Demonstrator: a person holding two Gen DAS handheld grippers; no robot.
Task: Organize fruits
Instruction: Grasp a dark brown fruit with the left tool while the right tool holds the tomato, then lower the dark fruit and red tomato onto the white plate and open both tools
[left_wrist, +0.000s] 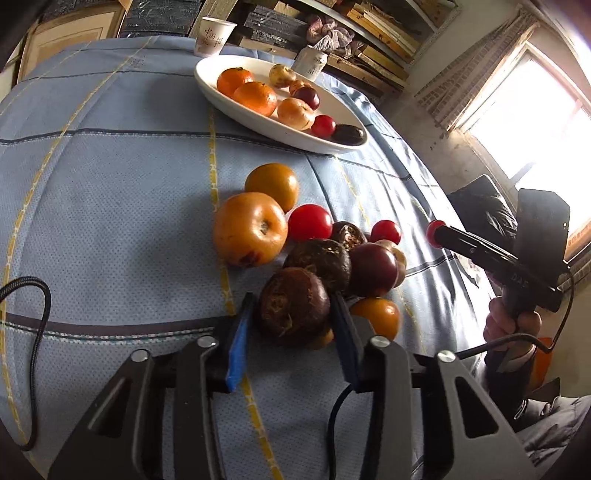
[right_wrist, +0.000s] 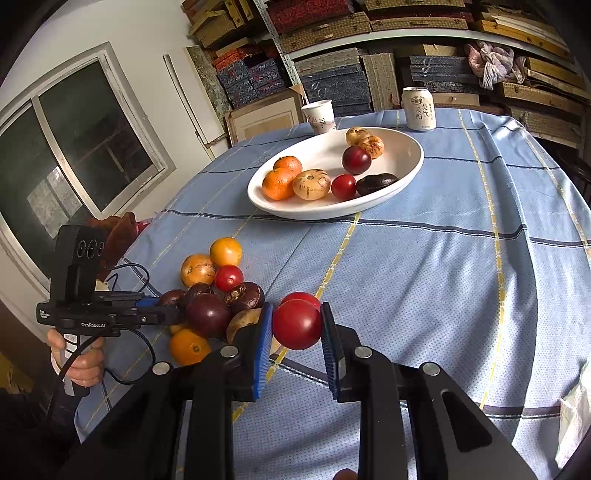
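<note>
A pile of loose fruit (left_wrist: 317, 243) lies on the blue cloth: orange, red and dark brown pieces. My left gripper (left_wrist: 293, 314) is shut on a dark brown fruit (left_wrist: 293, 308) at the near edge of the pile; it shows in the right wrist view (right_wrist: 173, 312) too. My right gripper (right_wrist: 296, 325) is shut on a red tomato (right_wrist: 296, 325) and holds it above the cloth, right of the pile; it also shows in the left wrist view (left_wrist: 436, 230). A white oval plate (right_wrist: 402, 146) further back holds several fruits.
A paper cup (right_wrist: 319, 116) and a white can (right_wrist: 418, 109) stand behind the plate. Shelves of boxes (right_wrist: 369, 55) line the back wall. A window (right_wrist: 74, 147) is to the left. The table edge (left_wrist: 443, 206) runs near the pile.
</note>
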